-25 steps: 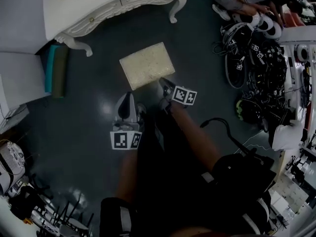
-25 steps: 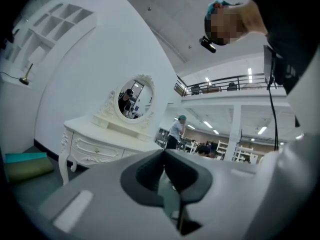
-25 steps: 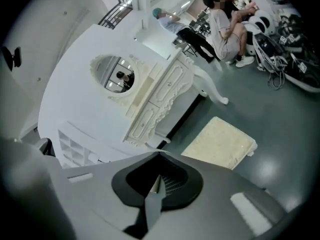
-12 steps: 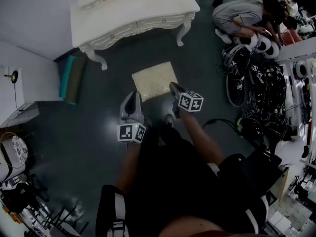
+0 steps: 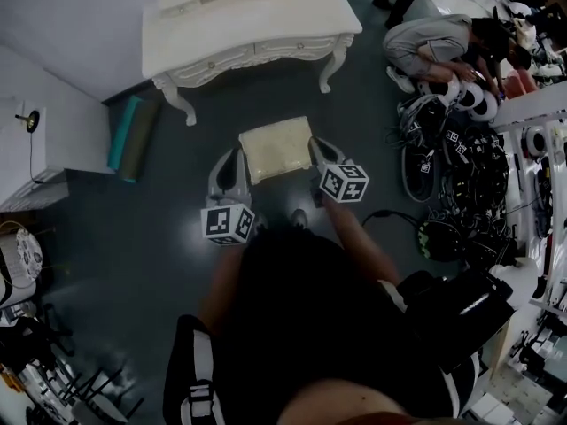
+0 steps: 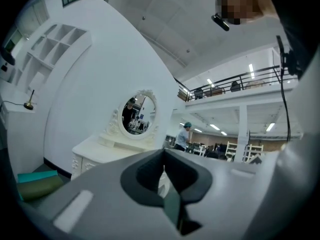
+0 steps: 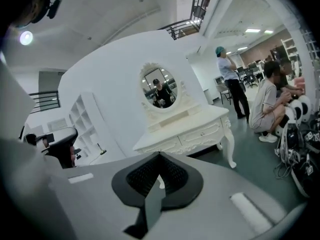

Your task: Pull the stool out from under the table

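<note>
**Stool stands clear of the dressing table**

My left gripper (image 5: 232,156) and right gripper (image 5: 316,145) flank the cream-topped stool (image 5: 276,147). Both pairs of jaws are closed together, holding nothing. The stool sits on the dark, glossy floor (image 5: 133,237), apart from the white dressing table (image 5: 248,20) and its oval mirror (image 7: 161,90). At right, a person (image 5: 434,42) crouches beside tangled cables (image 5: 461,140).

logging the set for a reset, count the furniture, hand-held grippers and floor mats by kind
dressing table: 1
stool: 1
hand-held grippers: 2
mats: 2
total: 6
</note>
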Demonstrator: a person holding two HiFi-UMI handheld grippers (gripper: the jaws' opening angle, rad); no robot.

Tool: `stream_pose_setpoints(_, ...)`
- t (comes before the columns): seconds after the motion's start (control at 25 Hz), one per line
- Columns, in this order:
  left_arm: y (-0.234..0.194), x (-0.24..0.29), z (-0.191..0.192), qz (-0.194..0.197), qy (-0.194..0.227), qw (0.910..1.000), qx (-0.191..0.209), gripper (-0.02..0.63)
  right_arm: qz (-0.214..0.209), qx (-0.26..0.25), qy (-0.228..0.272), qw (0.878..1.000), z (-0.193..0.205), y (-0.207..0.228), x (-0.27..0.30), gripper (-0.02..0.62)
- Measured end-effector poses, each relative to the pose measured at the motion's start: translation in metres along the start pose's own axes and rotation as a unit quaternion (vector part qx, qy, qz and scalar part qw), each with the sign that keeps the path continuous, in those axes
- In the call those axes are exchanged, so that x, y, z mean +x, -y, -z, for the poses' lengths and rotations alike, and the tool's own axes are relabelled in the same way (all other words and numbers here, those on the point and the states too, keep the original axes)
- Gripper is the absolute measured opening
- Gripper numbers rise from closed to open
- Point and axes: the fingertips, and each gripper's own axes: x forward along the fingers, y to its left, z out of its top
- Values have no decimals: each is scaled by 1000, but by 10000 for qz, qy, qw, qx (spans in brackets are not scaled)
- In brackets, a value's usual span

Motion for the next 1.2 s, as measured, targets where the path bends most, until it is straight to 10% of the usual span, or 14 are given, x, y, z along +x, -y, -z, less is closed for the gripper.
stream_pose_setpoints(1.2,27,-16,24,243,-154,9992,264,9,-452,-698,522,9952,-32,-46,-46,-3)
